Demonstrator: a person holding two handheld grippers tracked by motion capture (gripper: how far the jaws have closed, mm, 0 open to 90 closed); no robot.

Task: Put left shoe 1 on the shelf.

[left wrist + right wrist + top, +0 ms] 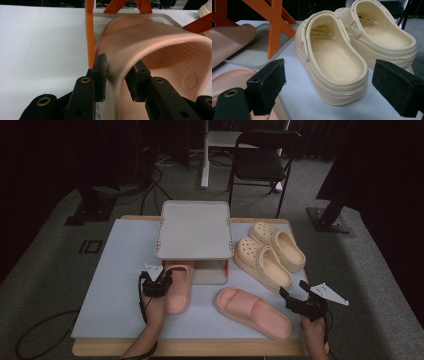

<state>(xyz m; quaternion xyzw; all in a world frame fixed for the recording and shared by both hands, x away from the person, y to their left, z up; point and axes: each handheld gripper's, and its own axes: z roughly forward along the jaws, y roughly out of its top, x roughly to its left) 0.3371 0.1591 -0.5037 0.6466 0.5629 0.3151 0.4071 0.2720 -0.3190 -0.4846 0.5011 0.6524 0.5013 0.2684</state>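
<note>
1 pink slide (pixel 178 287) has been pushed half under the grey rack (pixel 194 230), its strap loosely straddled by the left gripper (pixel 159 281). The right gripper (pixel 295 301) is held wide and empty; 1 slide (pixel 252 312) and 2 cream clogs (pixel 269 254) remain unplaced.

Front half of pink slide (pixel 178 285) hidden beneath grey rack (pixel 194 230); rack's lower tray mostly covered too. Chair (pixel 262 155) behind rack cut off at top edge.

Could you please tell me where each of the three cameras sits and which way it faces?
High view: above the person's side, facing forward and down on the table; forearms, both grippers.
Left gripper view: along its jaws straddling the pink slide's strap.
Right gripper view: along open jaws toward the cream clogs.
Shared: the orange-legged shelf.
</note>
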